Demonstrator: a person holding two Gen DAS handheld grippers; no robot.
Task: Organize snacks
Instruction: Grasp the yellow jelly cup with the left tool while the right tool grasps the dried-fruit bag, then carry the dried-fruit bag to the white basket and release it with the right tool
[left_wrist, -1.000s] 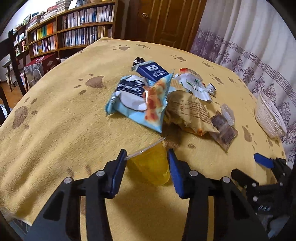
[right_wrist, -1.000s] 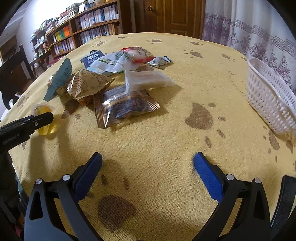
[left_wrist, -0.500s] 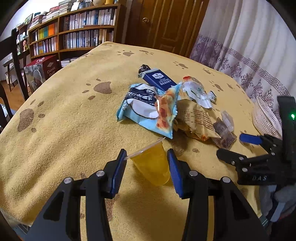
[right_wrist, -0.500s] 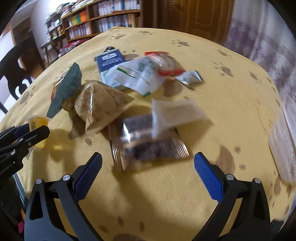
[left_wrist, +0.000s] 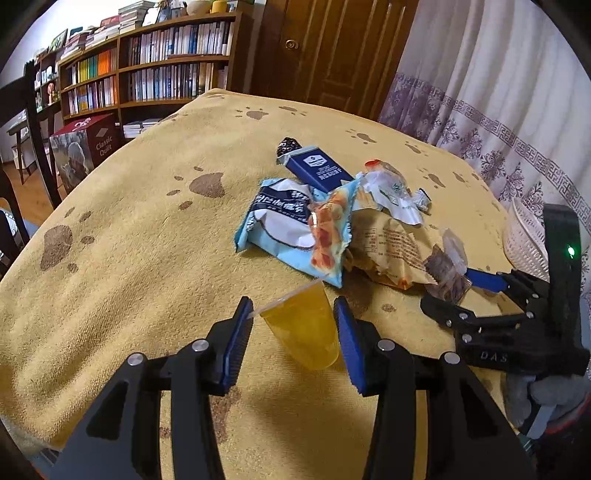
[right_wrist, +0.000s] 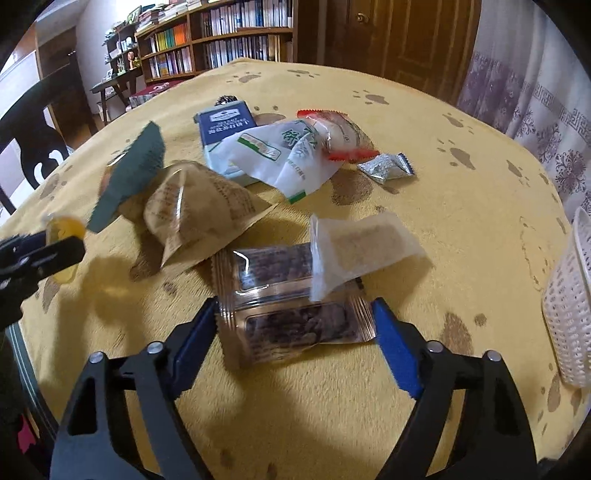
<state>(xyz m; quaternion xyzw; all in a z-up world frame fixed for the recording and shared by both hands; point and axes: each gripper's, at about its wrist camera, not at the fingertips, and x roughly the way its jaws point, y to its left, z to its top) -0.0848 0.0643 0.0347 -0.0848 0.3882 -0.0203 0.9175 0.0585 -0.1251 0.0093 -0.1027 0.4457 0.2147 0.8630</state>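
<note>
Left tool (left_wrist: 293, 319): blue pads closed on a yellow jelly cup (left_wrist: 304, 328), one pad on each side wall, cup tilted with its film lid facing away from the camera. Whether the cup touches the cloth cannot be told.

Right tool (right_wrist: 293, 332): jaws set wide, straddling the near end of a clear packet of dark dried fruit (right_wrist: 291, 321); pads beside the packet's edges, contact not resolvable. Packet lies flat on the worktop (right_wrist: 461, 229), which carries a yellow paw-print cloth.

Landmark: the dried-fruit packet. Overlapping its far right corner, a frosted white wrapper (right_wrist: 364, 247). Just beyond it to the left, a tan kraft-paper bag (right_wrist: 199, 210), with a light blue snack bag (left_wrist: 291, 225) leaning against the tan bag's far left side. Farther back, a white and green pouch (right_wrist: 280, 155), partly covering a navy blue box (right_wrist: 225, 122). Resting on the pouch's right side, a red-edged clear wrapper (right_wrist: 340, 133); a small silver candy (right_wrist: 386, 168) just right of that. Well to the right of the packet, at the worktop edge, a white plastic basket (right_wrist: 565, 306).

Beyond the worktop: bookshelf (left_wrist: 155, 74), wooden door (left_wrist: 325, 48), patterned curtain (left_wrist: 491, 85).
</note>
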